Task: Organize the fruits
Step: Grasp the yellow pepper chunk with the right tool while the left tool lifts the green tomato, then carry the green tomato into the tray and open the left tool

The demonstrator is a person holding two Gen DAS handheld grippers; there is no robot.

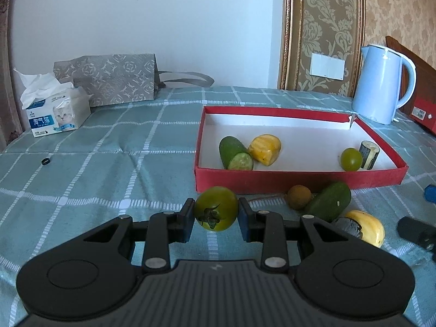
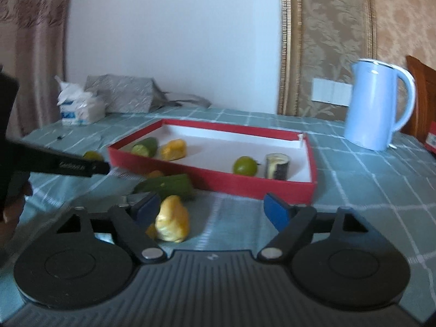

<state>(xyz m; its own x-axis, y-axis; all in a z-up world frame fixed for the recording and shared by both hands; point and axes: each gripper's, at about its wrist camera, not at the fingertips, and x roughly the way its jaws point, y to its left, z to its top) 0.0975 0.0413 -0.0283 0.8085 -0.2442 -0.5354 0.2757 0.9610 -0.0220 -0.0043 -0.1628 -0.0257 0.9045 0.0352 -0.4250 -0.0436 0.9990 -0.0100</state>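
My left gripper is shut on a green tomato, just in front of the red box. Inside the box lie a cucumber piece, a yellow piece, a green round fruit and a small dark-skinned chunk. On the cloth in front of the box lie a small brown round fruit, a green piece and a yellow piece with a dark end. My right gripper is open, with a yellow piece beside its left finger.
A light blue kettle stands behind the box at the right. A tissue pack and a patterned bag stand at the back left. A small black ring lies on the checked tablecloth.
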